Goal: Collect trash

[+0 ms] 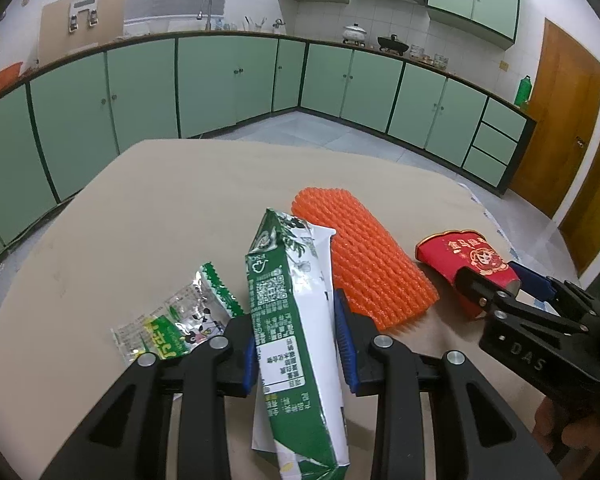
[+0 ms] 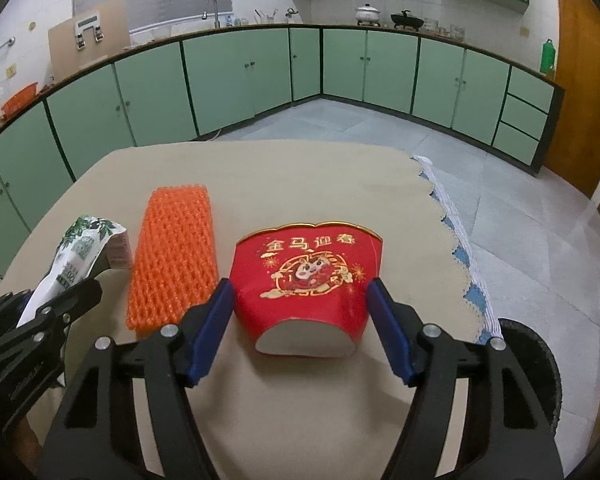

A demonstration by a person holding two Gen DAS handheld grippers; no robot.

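Left tongs (image 1: 298,344) gripping green carton (image 1: 292,320), angled down | right tongs (image 2: 300,320) apart, straddling red cup (image 2: 306,280)

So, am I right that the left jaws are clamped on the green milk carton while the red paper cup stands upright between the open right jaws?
Not quite: the red paper cup is not upright; it lies flattened on its side on the table, as the right wrist view shows. The rest holds: the left gripper clamps the green milk carton, and the right gripper is open around the cup.
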